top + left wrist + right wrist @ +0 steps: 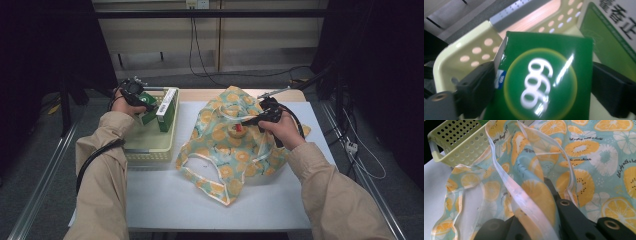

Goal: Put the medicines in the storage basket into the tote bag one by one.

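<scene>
A green box (148,109) printed with white figures in a yellow ring (544,45) sits between the jaws of my left gripper (140,101) (542,85), which press on its two sides. It tilts above the pale yellow perforated basket (150,145) (461,45). At the table's middle lies a thin bag (225,150) (594,157) printed with orange and kiwi slices. My right gripper (254,120) (531,217) is shut on a fold of its white-edged rim and holds it raised. A small red object (238,128) shows inside the bag's mouth.
A second green-and-white box (167,109) (609,32) stands in the basket beside the held one. The basket (456,142) sits at the left of the white table (200,205). Metal rails run along both table sides; cables and a socket strip (351,147) lie on the floor at right.
</scene>
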Demonstrator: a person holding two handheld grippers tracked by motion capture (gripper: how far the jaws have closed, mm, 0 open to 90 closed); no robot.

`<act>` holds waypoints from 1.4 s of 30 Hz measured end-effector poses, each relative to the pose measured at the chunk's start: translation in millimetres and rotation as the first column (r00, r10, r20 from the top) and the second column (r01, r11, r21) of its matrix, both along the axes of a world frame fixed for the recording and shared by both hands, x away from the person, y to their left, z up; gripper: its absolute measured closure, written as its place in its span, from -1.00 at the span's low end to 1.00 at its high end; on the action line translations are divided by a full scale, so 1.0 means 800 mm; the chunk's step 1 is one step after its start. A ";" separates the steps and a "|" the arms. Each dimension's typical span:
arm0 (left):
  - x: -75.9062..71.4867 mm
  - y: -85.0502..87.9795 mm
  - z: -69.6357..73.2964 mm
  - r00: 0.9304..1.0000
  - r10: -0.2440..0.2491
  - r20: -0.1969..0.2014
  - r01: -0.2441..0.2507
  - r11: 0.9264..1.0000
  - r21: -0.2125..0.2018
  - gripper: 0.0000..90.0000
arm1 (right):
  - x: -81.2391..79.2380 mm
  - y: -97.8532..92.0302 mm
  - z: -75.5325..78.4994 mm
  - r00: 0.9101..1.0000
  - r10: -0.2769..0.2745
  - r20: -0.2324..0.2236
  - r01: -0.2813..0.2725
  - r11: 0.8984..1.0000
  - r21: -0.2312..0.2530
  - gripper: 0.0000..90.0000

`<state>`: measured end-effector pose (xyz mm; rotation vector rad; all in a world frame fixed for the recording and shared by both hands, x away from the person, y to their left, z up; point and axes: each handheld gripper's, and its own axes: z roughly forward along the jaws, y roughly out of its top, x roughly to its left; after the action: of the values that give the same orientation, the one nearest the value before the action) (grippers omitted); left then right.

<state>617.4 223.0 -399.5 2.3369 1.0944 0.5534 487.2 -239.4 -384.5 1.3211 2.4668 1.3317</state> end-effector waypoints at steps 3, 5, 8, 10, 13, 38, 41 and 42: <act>-0.011 0.002 0.003 1.000 0.009 -0.020 -0.010 1.000 -0.028 -0.63 | -0.002 0.001 -0.001 1.000 0.000 0.005 0.000 1.000 0.005 1.00; -0.019 0.001 0.005 0.999 0.002 -0.033 -0.003 0.999 -0.036 -0.62 | -0.004 0.001 -0.002 1.000 0.002 0.007 -0.002 1.000 0.008 1.00; -0.031 -0.001 0.008 0.999 -0.004 -0.051 0.002 0.999 -0.046 -0.61 | -0.007 0.001 -0.005 1.000 0.004 0.005 -0.004 1.000 0.010 1.00; -0.037 -0.002 0.009 0.998 -0.004 -0.061 0.000 0.999 -0.054 -0.60 | -0.008 0.002 -0.006 1.000 0.002 0.006 -0.002 1.000 0.008 1.00; -0.044 0.000 0.012 0.997 0.001 -0.075 -0.004 0.999 -0.047 -0.59 | -0.010 0.002 -0.007 1.000 -0.001 0.009 0.001 1.000 0.016 1.00; -0.083 0.022 0.077 0.994 0.050 -0.100 -0.057 0.996 -0.075 -0.56 | -0.014 0.008 -0.010 1.000 -0.003 0.021 0.003 1.000 0.005 1.00; -0.090 0.025 0.087 0.993 0.050 -0.103 -0.059 0.994 -0.087 -0.50 | -0.014 0.008 -0.012 1.000 -0.008 0.018 0.008 1.000 0.000 1.00; -0.092 0.026 0.090 0.993 0.042 -0.106 -0.051 0.995 -0.084 -0.50 | -0.014 0.009 -0.013 1.000 -0.008 0.018 0.008 1.000 -0.005 1.00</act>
<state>543.9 244.0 -327.1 2.2928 1.1984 0.3959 475.7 -232.4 -394.5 1.3106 2.4491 1.3281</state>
